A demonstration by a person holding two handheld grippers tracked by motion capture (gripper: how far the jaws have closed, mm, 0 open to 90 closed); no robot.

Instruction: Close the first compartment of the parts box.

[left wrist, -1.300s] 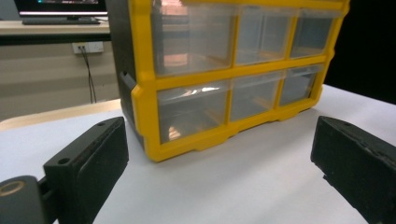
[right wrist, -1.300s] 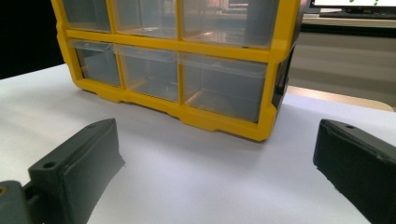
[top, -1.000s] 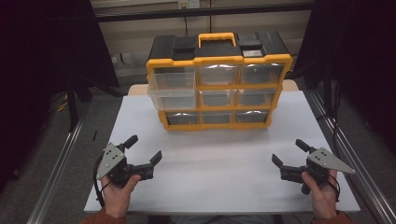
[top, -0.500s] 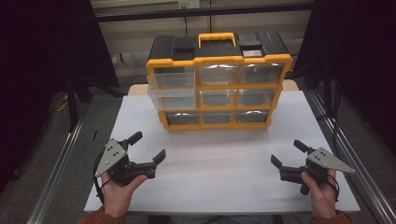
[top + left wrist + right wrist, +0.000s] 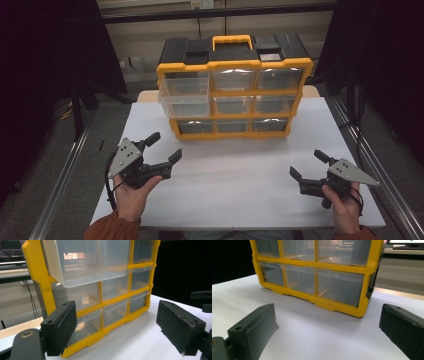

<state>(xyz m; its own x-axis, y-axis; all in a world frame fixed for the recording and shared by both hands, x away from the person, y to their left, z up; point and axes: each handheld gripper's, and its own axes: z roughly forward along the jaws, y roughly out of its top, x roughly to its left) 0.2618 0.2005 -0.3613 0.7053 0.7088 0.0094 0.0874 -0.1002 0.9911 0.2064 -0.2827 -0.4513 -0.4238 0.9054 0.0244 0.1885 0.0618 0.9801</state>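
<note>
At seven o'clock I hold my left hand-held gripper [image 5: 163, 148] released above the white table [image 5: 240, 185]. The yellow-and-black plastic drawer cabinet [image 5: 234, 86] stands at twelve. At five, my right hand-held gripper [image 5: 308, 165] is released too.

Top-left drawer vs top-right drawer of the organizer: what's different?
The top-left drawer juts forward past the yellow frame; the top-right drawer sits flush inside it. From the high view the top-left drawer's front reaches lower and overlaps the row below, while the top-right drawer stays within its own slot. Both are clear plastic, in the top row, and look empty as far as the pictures show.
</note>
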